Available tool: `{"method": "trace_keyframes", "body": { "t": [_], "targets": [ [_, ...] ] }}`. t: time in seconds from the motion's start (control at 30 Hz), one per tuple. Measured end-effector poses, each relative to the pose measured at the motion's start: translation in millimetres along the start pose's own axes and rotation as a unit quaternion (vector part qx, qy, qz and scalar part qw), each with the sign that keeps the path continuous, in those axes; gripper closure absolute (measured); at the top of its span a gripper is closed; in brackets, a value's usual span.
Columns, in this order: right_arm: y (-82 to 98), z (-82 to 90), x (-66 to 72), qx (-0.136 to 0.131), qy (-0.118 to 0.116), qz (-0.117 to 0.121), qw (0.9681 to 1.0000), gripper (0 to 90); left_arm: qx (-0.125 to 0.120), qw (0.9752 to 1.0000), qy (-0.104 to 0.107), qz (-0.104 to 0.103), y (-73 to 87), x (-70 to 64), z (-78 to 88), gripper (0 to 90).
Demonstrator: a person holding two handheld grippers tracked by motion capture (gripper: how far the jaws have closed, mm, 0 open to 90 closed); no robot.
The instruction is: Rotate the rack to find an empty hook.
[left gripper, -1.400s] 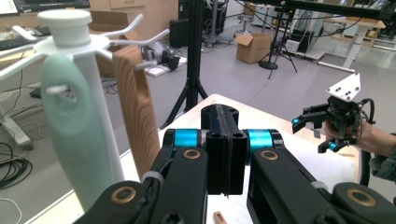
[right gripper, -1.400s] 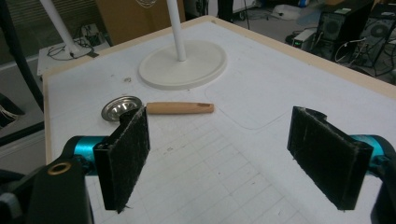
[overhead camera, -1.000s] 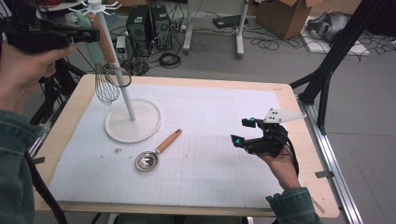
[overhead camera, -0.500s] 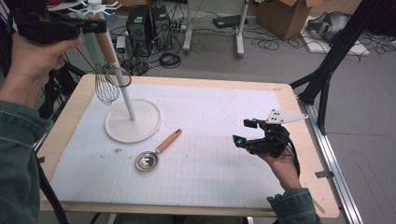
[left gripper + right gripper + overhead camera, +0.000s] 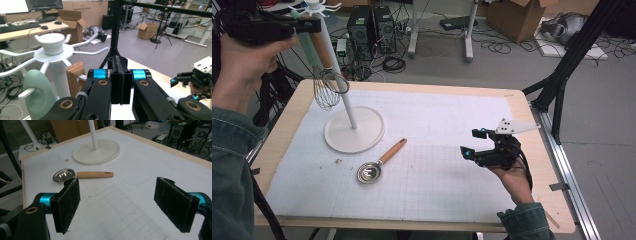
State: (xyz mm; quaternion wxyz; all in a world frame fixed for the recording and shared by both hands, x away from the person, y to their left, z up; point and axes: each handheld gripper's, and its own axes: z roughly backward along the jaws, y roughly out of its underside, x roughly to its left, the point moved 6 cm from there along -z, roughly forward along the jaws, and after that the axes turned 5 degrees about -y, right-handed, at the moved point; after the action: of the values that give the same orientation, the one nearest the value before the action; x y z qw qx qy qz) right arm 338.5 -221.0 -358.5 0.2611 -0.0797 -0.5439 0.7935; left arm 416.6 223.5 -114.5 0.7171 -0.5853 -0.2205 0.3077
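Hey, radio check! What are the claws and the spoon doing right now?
Left claw shut, empty, up by the rack top. Right claw open, hovering over the mat. Spoon lying flat beside the rack base. Nothing between claw and spoon.

1. We see a wooden-edged table (image 5: 539, 165) spanning the frame's lower centre, covered by a white gridded mat (image 5: 437, 145).
2. Left of centre stands the rack's round white base (image 5: 362, 132).
3. Just below it lies a wooden-handled metal scoop (image 5: 379, 162).

stand (image 5: 343, 95): top cut by frame edge | whisk (image 5: 327, 90): handle partly behind stand
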Motion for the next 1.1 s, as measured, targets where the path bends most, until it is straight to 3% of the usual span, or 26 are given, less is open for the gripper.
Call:
{"method": "trace_keyframes", "body": {
  "t": [1.1],
  "targets": [
    [-4.9, -1.1, 1.2, 0.0, -0.003, 0.006, 1.0, 20.2, -0.009, 0.999, -0.041, 0.014, 2.8, 25.0, 18.5, 89.7]
  ]
}}
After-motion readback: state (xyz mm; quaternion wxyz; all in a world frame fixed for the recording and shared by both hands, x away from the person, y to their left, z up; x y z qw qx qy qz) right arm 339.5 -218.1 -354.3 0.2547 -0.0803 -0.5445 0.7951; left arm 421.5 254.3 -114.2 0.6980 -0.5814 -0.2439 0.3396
